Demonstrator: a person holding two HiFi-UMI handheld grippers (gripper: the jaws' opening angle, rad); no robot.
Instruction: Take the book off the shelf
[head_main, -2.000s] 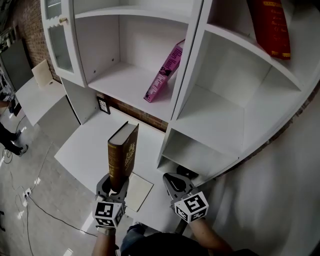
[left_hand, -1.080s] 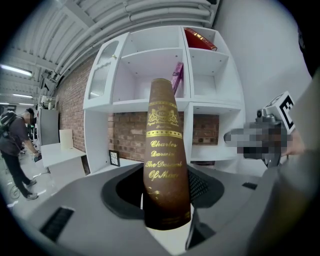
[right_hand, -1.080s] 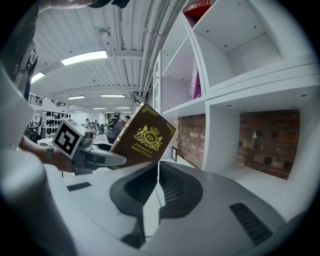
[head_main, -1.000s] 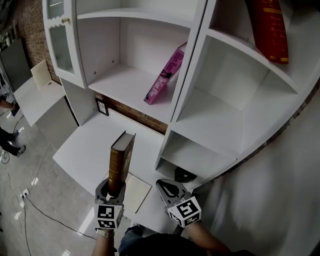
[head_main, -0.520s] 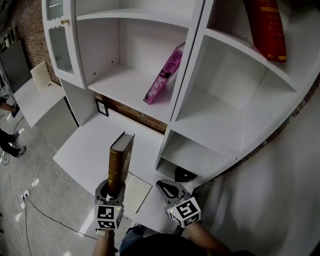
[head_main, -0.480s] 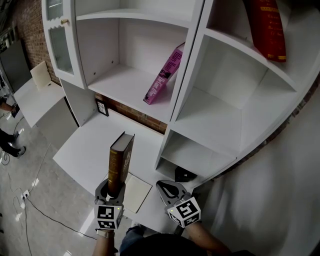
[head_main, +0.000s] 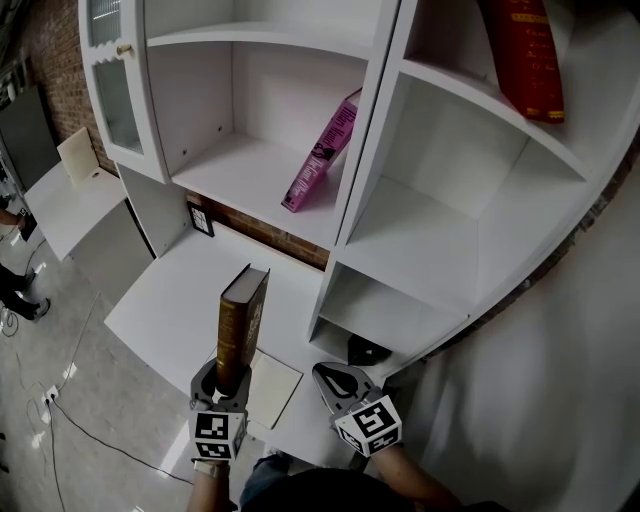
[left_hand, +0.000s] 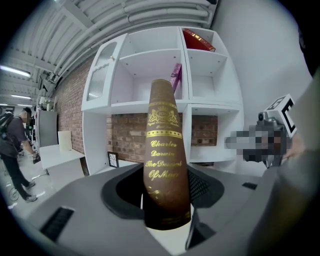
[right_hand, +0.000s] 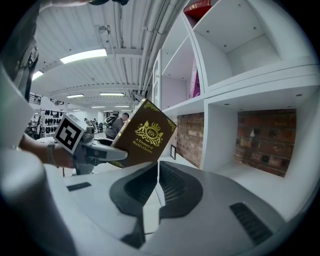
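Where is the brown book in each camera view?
Head view: brown book lower left of centre, upright in the left gripper.
Left gripper view: brown book dead centre, spine facing, between the jaws.
Right gripper view: brown book left of centre, cover showing.
Shared landmark: pink book leaning on the shelf.

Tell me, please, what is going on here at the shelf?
A person works with two tools. The left hand-held gripper is clamped on a brown book, held upright in front of the white shelf. The right hand-held gripper is shut and empty beside it. A pink book leans in one compartment; a red book stands higher up.
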